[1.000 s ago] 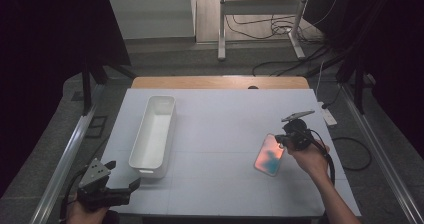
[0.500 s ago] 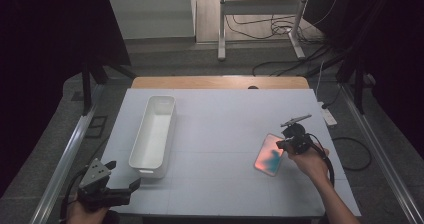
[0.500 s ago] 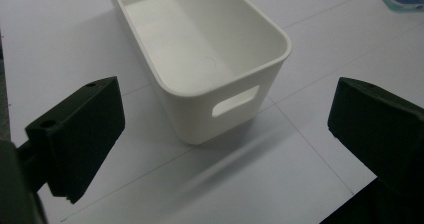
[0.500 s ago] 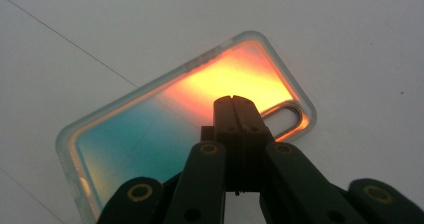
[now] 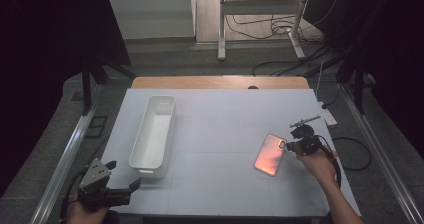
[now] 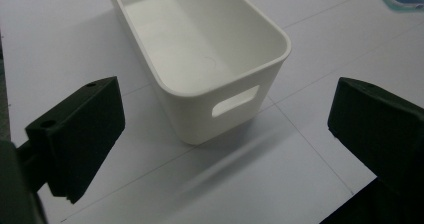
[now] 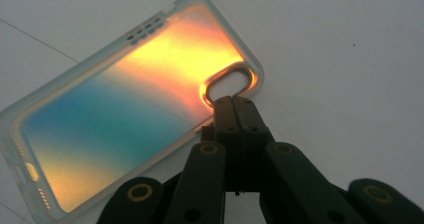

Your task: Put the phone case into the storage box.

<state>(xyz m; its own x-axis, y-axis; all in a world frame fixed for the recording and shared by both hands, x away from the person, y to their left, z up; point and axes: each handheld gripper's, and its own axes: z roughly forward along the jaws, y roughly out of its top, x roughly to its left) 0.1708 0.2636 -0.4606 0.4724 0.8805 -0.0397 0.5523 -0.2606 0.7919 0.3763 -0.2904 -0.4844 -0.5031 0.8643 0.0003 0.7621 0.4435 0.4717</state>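
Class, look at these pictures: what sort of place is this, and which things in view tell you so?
Probably a lab or recording workspace, not a home. A white-covered table stands between dark curtains, loose cables trail over the floor near a metal stand, and a person works with a handheld gripper by a phone case.

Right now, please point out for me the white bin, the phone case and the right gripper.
white bin [image 5: 154, 129]: high view, on its inner floor.
phone case [image 7: 125, 109]: right gripper view, on the middle of its iridescent back.
right gripper [image 7: 234, 106]: right gripper view, at the closed tips by the camera cutout.
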